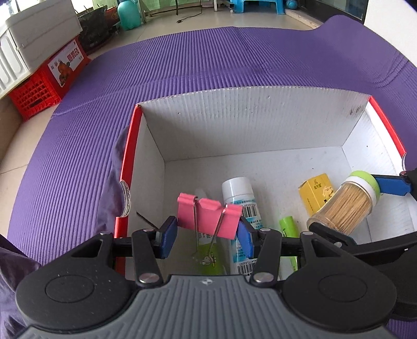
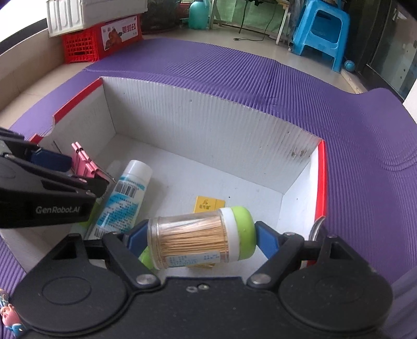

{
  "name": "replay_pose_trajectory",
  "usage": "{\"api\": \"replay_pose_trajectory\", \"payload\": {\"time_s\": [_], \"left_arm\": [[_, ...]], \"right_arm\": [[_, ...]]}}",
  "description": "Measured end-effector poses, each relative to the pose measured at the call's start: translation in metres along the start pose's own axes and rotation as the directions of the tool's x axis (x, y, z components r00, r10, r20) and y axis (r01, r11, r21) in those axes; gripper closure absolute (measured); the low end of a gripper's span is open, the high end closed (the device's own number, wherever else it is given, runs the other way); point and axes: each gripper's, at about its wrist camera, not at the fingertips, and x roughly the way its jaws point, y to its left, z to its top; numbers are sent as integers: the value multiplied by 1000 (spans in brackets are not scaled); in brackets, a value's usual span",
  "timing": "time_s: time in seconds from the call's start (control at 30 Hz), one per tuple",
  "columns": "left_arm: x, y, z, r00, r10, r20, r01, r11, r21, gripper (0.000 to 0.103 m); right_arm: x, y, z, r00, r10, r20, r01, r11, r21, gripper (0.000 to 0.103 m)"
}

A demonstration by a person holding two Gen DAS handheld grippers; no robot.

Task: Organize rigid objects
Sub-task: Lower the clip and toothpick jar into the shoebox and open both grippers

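My left gripper [image 1: 206,234] is shut on a pink binder clip [image 1: 208,217] and holds it over the left side of an open white cardboard box with red edges [image 1: 247,125]. My right gripper [image 2: 200,241] is shut on a clear toothpick jar with a green lid [image 2: 198,241], held sideways over the box's right side. The jar also shows in the left wrist view [image 1: 346,206]. The clip also shows in the right wrist view [image 2: 83,161]. On the box floor lie a white tube [image 2: 127,193], a yellow packet [image 2: 208,203] and a green item [image 1: 288,226].
The box [image 2: 208,125] sits on a purple ribbed mat [image 1: 182,65]. Beyond the mat are a red crate [image 1: 47,80] with a white bin on it, a teal jug [image 1: 129,14] and a blue stool [image 2: 320,31].
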Motion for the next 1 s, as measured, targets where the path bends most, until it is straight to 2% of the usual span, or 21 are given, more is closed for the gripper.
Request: {"api": "replay_pose_trajectory", "payload": {"time_s": [0.13,0.23,0.53,0.67,0.77,1.0], "left_arm": [[-1,-2,-1,1000,0,-1,0,1000,3,53],[-1,-2,-2,1000,-7,-4,7,1000,3,48],[-13,7,-9,999,-29,-20,28,998,-58,45],[-31,13,-15,999,-40,2,40,996,-81,44],[-49,18,-17,999,-46,30,48,994,-93,38],[-97,24,-27,994,-61,90,70,992,-108,37]], "right_arm": [[2,3,-1,1000,-6,-12,6,1000,-21,20],[0,1,-1,1000,-2,-12,2,1000,-11,19],[-18,-1,-3,1000,10,11,-9,1000,-14,17],[-35,3,-7,999,9,35,-8,1000,-26,16],[-48,4,-9,999,12,49,-11,1000,-24,16],[-91,4,-15,995,24,98,-22,1000,-17,13]]}}
